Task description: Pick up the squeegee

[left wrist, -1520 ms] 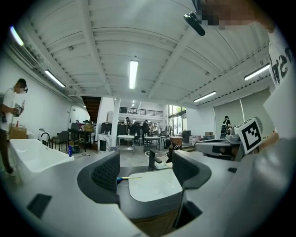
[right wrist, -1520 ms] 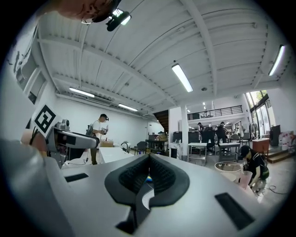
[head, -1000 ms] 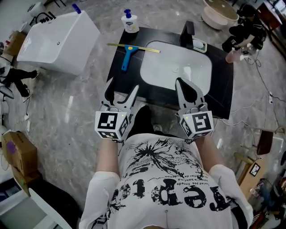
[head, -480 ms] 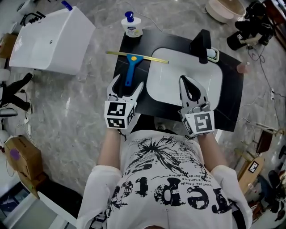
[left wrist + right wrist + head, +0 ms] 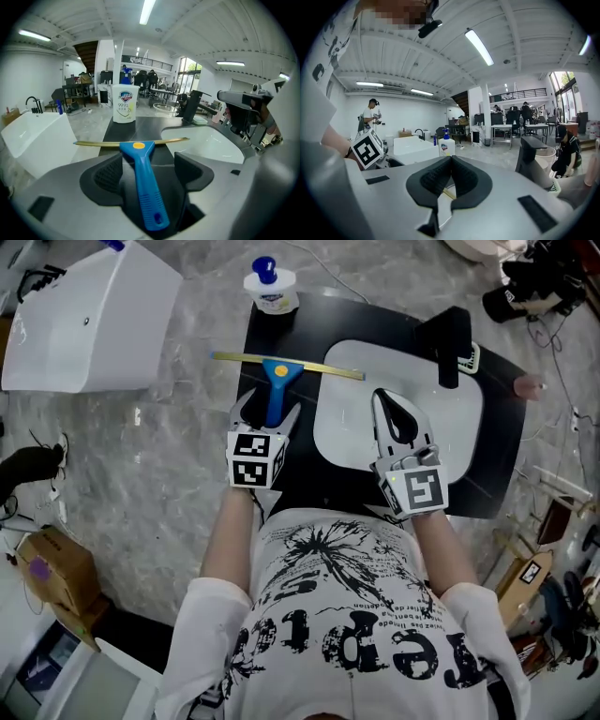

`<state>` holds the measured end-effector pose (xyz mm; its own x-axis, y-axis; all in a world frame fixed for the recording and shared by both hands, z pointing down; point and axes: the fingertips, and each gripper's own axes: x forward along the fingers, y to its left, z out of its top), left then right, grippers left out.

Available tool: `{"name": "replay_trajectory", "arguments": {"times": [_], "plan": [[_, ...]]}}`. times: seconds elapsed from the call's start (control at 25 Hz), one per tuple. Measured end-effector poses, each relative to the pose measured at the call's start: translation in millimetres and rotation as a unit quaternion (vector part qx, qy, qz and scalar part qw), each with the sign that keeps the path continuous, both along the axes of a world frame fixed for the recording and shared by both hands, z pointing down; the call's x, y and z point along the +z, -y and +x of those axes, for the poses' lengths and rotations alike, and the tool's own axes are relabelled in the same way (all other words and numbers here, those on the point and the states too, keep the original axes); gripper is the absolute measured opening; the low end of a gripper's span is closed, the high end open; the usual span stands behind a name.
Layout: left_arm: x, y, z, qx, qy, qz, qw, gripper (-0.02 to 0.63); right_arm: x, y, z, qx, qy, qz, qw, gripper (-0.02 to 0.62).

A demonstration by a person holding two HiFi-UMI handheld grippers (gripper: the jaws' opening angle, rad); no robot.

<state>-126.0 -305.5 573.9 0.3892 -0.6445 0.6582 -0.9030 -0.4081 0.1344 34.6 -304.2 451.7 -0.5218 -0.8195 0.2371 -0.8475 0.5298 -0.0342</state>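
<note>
The squeegee (image 5: 274,377) has a blue handle and a thin yellow blade; it lies flat on the black counter (image 5: 291,460), left of the sink. My left gripper (image 5: 269,412) is open, with one jaw on each side of the handle. In the left gripper view the squeegee handle (image 5: 143,183) runs between the spread pads of my left gripper (image 5: 147,169), and a gap shows on both sides. My right gripper (image 5: 392,411) hovers over the white basin with its jaws shut on nothing. In the right gripper view, the pads of my right gripper (image 5: 451,161) meet.
A white soap bottle (image 5: 270,289) stands at the counter's far left corner. The white sink basin (image 5: 459,423) fills the counter's right half, with a black faucet (image 5: 452,343) behind it. A white tub (image 5: 84,315) sits on the floor to the left.
Both grippers have moved forward over the counter. The left one, which was short of the squeegee, now has the handle between its open jaws.
</note>
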Motion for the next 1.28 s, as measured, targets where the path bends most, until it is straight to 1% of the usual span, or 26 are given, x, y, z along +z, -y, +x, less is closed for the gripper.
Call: {"name": "replay_trajectory", "arguments": {"times": [0.2,0.36,0.4,0.44,0.52,0.64,0.76,0.92,1.12,1.28], "plan": [[31.9,13.8,-3.9,-0.012,0.013,-0.050,0.9986,0.342,19.5,8.3,-1.6,0.006,-0.004,-0.021,1.000,0.014],[48.2,21.9,-4.8,-0.023,0.017,-0.072,0.9970,0.337,33.5,8.8,0.0,0.010,-0.014,-0.036,0.999,0.015],[50.7,23.4,-4.5,-0.025,0.020,-0.074,0.9967,0.326,35.5,9.2,1.6,0.013,-0.015,-0.039,0.999,0.014],[52.6,24.7,-5.1,-0.029,0.025,-0.076,0.9964,0.316,36.7,9.9,3.6,0.017,-0.016,-0.042,0.999,0.014],[56.1,26.0,-8.2,-0.038,0.045,-0.076,0.9954,0.264,38.3,10.7,8.3,0.023,-0.018,-0.045,0.999,0.015],[59.4,25.1,-8.0,-0.041,0.065,-0.078,0.9940,0.234,40.4,9.1,13.9,0.035,-0.020,-0.053,0.998,0.015],[59.5,23.1,-3.3,-0.038,0.072,-0.088,0.9928,0.157,41.4,4.8,14.8,0.034,-0.025,-0.056,0.998,0.014],[58.7,21.7,-3.9,-0.055,0.062,-0.091,0.9924,0.138,40.7,-0.1,14.8,0.033,-0.027,-0.057,0.997,0.015],[55.9,19.2,-2.3,-0.069,0.052,-0.090,0.9922,0.137,34.9,-3.0,19.8,0.033,-0.028,-0.052,0.998,0.014],[39.9,15.4,-1.7,-0.075,0.047,-0.069,0.9937,0.137,25.8,-8.6,26.9,0.038,-0.027,-0.040,0.998,0.014]]}}
